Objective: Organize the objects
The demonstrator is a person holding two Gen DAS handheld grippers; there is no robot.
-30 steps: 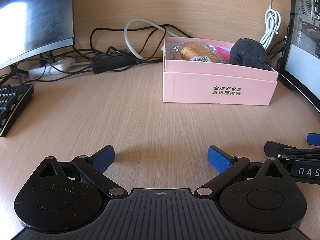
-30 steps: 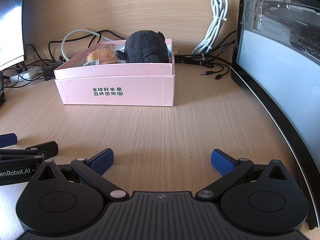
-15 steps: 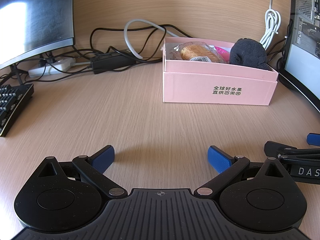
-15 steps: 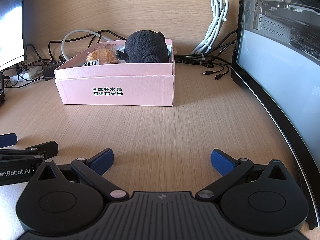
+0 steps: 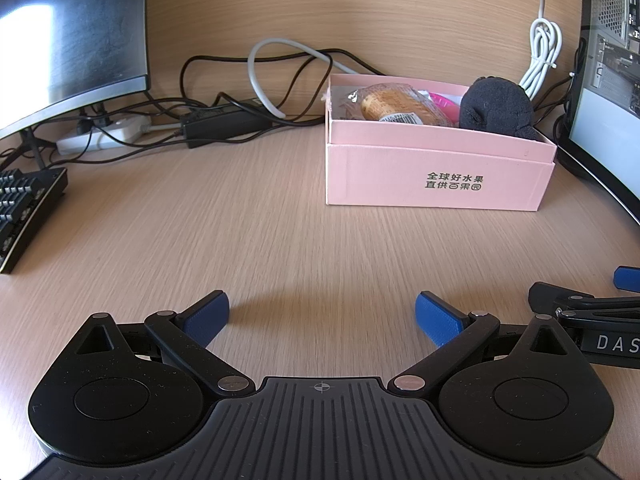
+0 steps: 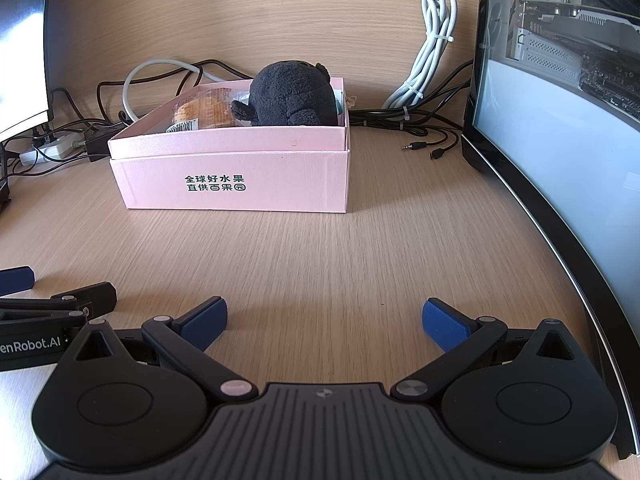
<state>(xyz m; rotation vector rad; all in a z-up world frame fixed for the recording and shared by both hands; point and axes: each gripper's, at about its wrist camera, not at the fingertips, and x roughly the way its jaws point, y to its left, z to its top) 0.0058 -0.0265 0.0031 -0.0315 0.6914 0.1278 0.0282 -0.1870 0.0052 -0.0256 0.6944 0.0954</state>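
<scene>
A pink box (image 5: 436, 168) with green lettering stands on the wooden desk, also in the right wrist view (image 6: 240, 176). In it lie a black plush toy (image 5: 496, 106) (image 6: 294, 94), a wrapped bread roll (image 5: 394, 106) (image 6: 202, 114) and something bright pink (image 5: 442, 102). My left gripper (image 5: 322, 314) is open and empty, low over the desk well in front of the box. My right gripper (image 6: 324, 318) is open and empty beside it, also short of the box.
A monitor (image 5: 68, 32) and keyboard (image 5: 24, 212) stand left. A power strip (image 5: 102, 136), black adapter (image 5: 224, 126) and cables lie behind the box. A glass-sided computer case (image 6: 560, 80) stands right, with white cable (image 6: 432, 40) and loose plugs (image 6: 428, 150).
</scene>
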